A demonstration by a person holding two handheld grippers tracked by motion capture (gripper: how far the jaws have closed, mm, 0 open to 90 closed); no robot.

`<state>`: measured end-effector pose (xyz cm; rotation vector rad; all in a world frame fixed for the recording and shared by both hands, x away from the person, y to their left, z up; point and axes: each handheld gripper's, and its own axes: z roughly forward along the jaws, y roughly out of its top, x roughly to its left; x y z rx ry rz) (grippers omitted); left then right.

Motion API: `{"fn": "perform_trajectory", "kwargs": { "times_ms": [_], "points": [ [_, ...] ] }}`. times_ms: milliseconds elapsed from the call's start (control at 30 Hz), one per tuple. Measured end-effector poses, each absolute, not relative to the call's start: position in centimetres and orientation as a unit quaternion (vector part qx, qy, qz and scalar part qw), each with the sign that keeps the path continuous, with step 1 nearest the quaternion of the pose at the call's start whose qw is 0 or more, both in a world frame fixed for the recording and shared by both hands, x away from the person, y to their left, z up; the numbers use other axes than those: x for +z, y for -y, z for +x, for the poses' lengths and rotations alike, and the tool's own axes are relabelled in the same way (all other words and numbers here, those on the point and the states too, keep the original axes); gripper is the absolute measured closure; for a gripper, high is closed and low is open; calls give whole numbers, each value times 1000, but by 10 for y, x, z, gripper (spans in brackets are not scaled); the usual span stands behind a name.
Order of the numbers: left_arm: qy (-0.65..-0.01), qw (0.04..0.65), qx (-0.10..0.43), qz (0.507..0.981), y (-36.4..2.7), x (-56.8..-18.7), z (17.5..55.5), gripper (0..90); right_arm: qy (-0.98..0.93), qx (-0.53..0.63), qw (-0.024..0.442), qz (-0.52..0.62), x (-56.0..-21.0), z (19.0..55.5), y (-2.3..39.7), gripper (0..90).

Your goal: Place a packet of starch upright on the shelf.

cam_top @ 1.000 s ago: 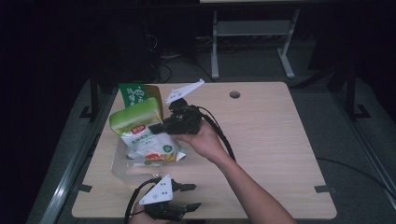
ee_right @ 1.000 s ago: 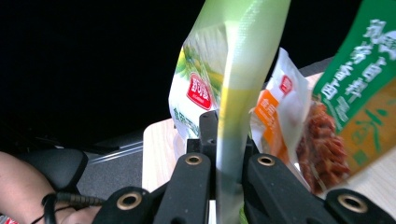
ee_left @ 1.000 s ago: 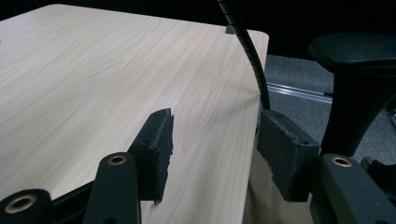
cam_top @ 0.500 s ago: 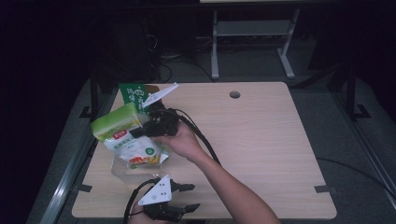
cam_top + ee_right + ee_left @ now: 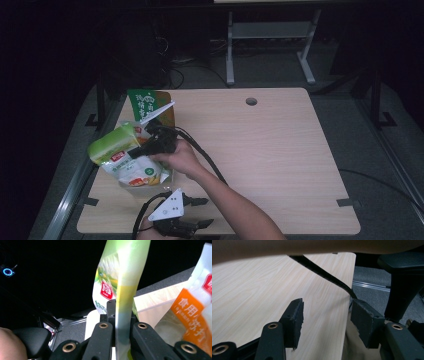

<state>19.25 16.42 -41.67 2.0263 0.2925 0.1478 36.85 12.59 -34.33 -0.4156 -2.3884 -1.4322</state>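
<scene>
My right gripper [image 5: 134, 150] is shut on the edge of a light green snack pouch [image 5: 111, 147], held tilted over the table's left side. In the right gripper view both black jaws clamp the pouch's [image 5: 123, 302] thin seam. Just below and beside it a white-and-orange pouch [image 5: 137, 172] sits in a clear container [image 5: 170, 176]; its printed face [image 5: 192, 312] shows at the right of that view. My left gripper [image 5: 205, 211] lies near the table's front edge, open, with nothing between its jaws [image 5: 327, 320].
A dark green packet [image 5: 145, 102] stands upright behind the pouches. The right gripper's cable [image 5: 324, 277] trails across the wooden table [image 5: 280, 150], which has a round hole [image 5: 251, 101] near the back. A forearm crosses from the bottom toward the left.
The right gripper has carried the green pouch leftward and lower, from beside the dark green packet toward the table's left edge. The left gripper has stayed put.
</scene>
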Motion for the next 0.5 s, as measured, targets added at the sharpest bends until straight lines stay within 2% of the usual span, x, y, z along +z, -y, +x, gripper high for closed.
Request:
{"fn": "perform_trajectory", "kwargs": {
  "times_ms": [233, 500],
  "points": [
    [-125, 516, 61, 845, -164, -419, 193, 421, 836, -496, 167, -164, -359, 373, -121, 859],
    [-128, 516, 59, 845, -163, -420, 194, 416, 850, -485, 137, -154, -356, 367, -113, 857]
  ]
}}
